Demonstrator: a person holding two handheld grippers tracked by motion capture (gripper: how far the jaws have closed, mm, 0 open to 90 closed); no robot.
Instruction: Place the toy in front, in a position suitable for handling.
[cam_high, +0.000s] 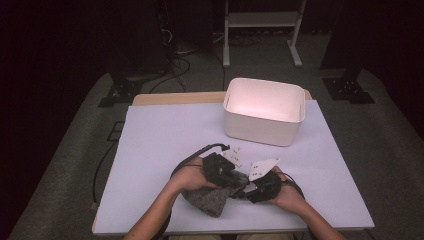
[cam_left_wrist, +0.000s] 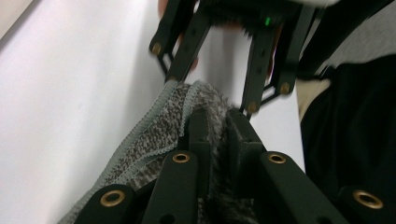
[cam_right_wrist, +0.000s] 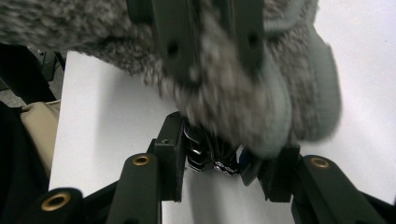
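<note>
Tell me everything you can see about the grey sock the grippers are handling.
The grey sock is a fuzzy, marled grey knit with a paler grey-green ribbed edge. It hangs limp near the front of the white table, its lower end drooping toward the surface. The left gripper is shut on a fold of it, pads pressed into the fabric. The right gripper sits at its other end, holding a small dark clip against the cloth.

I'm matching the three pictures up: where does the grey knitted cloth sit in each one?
High view: the grey knitted cloth lies low at centre, between the two hands.
Left gripper view: low at centre, nipped between the left tongs.
Right gripper view: across the top, hanging above the right tongs.
Shared landmark: the white tabletop under the cloth.
</note>
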